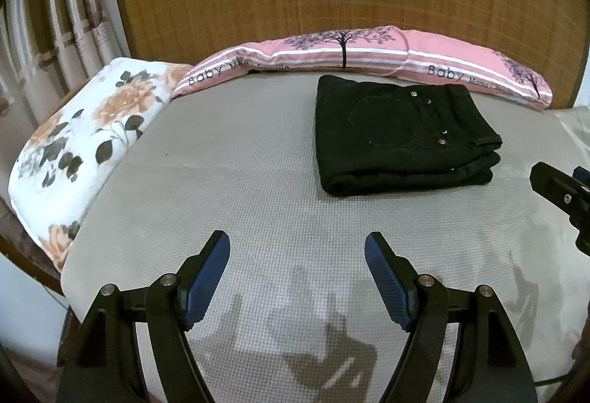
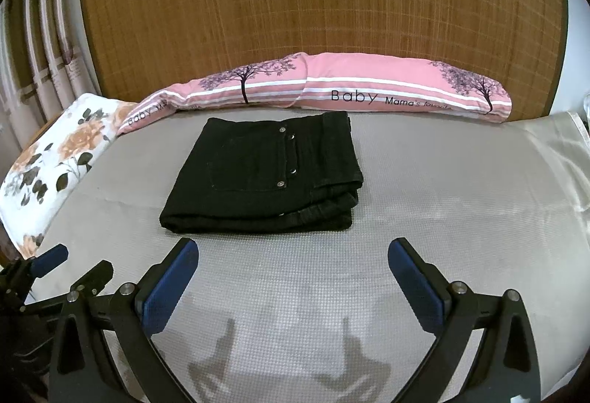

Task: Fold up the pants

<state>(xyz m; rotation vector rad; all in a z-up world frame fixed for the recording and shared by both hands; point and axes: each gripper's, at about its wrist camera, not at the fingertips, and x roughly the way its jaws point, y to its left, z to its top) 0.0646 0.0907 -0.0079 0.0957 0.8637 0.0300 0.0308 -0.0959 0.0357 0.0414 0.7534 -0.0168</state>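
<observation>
**Pants lie folded, both grippers empty**

Left wrist view: The black pants (image 1: 402, 134) sit in the upper right of the frame, folded into a neat thick stack on the gray mat (image 1: 236, 181). The pocket side faces up. I think they lie flat like that because the folding is done or nearly done. The left gripper (image 1: 297, 277) is at the bottom middle, with its jaws wide apart and nothing in them. It is well apart from the pants, likely so it does not mess up the stack. A bit of the right gripper (image 1: 564, 196) pokes in at the right edge, but from here I cannot tell how its jaws stand.

Right wrist view: Here the pants (image 2: 265, 174) are in the middle, just above the right gripper (image 2: 293, 277). This view shows what the other could not: its jaws are wide apart and empty too. The long pink pillow (image 2: 332, 89) runs behind, and the flower pillow (image 2: 55, 159) is at the left.
</observation>
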